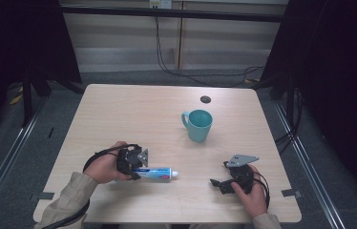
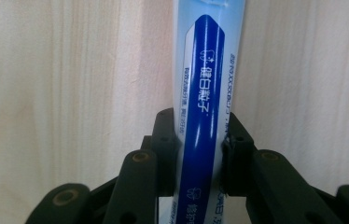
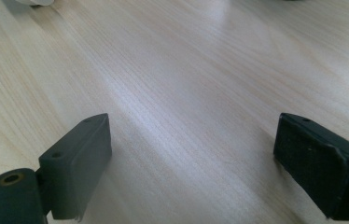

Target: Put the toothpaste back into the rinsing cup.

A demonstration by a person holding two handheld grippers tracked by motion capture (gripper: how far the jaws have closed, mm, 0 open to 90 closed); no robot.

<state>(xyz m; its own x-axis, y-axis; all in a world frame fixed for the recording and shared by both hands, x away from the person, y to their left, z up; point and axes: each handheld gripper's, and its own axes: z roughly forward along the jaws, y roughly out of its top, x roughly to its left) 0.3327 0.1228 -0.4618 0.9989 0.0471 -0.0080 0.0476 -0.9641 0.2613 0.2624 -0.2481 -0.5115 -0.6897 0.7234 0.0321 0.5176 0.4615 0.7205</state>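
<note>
At about seven o'clock on the pale wood-grain laminate surface, near the person's edge, the left gripper is clenched on a soft plastic toothpaste tube with a white body and a glossy blue band. In the left gripper view the two matt black jaws press against either side of the tube, squeezing its flat, slightly pinched body. White Chinese characters run along the blue band beside a small tooth outline; fine dark print runs along the white margins, too small to read. From above, the tube lies flat on the surface, pointing toward three o'clock, with its rounded white cap at the far end from the gripper.

At about five o'clock, well apart from the tube, the right gripper rests low over the surface in the person's right hand, a grey three-cornered metal plate on top of it. Its jaws stand released and wide apart, with nothing between them; the right gripper view shows their blocky, rubbery black pads over bare wood grain with a soft sheen.

Farther off, just right of centre toward one o'clock, stands a smooth teal ceramic mug, upright, its handle turned to nine o'clock; its inside looks empty. Beyond it at the far side, a small round dark cable port is set flush in the surface.
</note>
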